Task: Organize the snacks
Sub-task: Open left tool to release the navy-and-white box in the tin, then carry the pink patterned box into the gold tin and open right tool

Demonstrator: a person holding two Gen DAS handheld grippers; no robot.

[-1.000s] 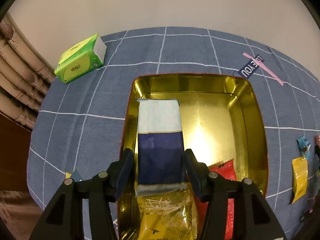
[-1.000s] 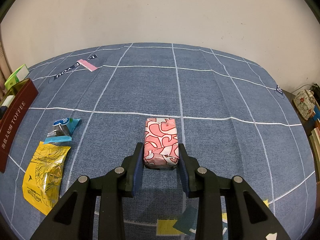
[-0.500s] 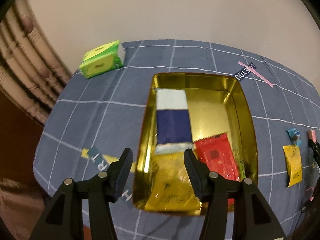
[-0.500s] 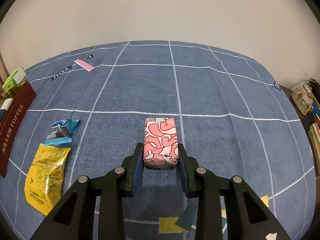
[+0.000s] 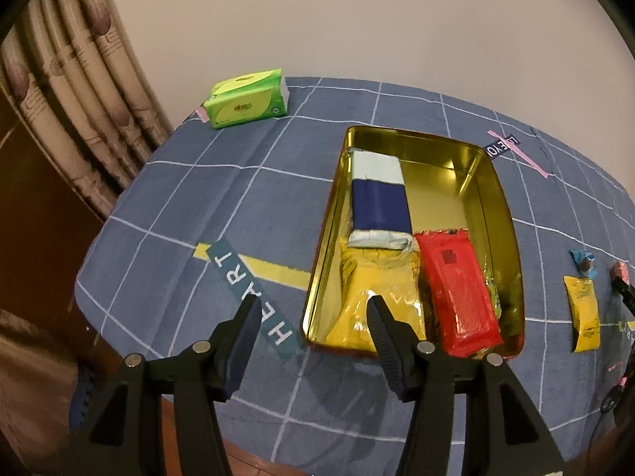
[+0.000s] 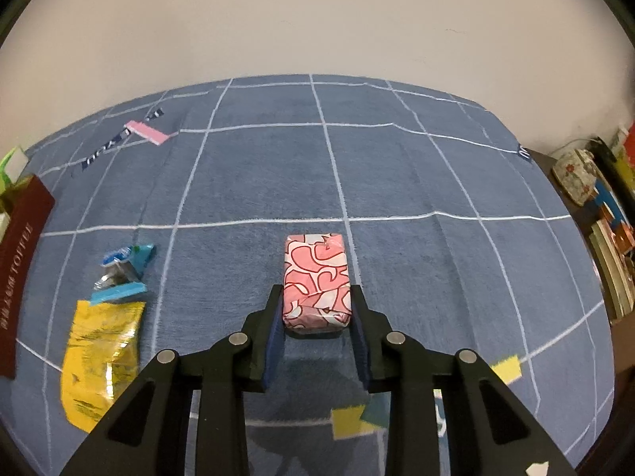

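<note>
While the left view takes in the far left corner of the surface (image 5: 166, 206), we note a green tissue pack (image 5: 248, 99) near the curtain (image 5: 71, 91). Left tongs (image 5: 313, 319) stand apart and hold nothing, hovering above the blue checked cloth at the near left corner of the gold tin (image 5: 506, 214); their right finger overlaps the tin's near end in view. Inside the tin: a navy-and-white pack (image 5: 379, 198) along the left wall, a yellow packet (image 5: 381, 297) nearer us with the navy pack's end lying over it, a red packet (image 5: 460, 293) just beside both on the right. Right of the tin, on the cloth, a small blue wrapper (image 5: 582, 262) and a small yellow packet (image 5: 583, 317).

Right view, left to right: the tin's dark red outer wall (image 6: 20, 277) at the edge, the blue wrapper (image 6: 121, 269) touching the yellow packet (image 6: 101, 361) below it, then the right tongs (image 6: 317, 323) clamped on the near end of a pink-and-white patterned pack (image 6: 315, 281), which rests on the cloth well apart from the tin. Books (image 6: 611, 261) at far right.
</note>
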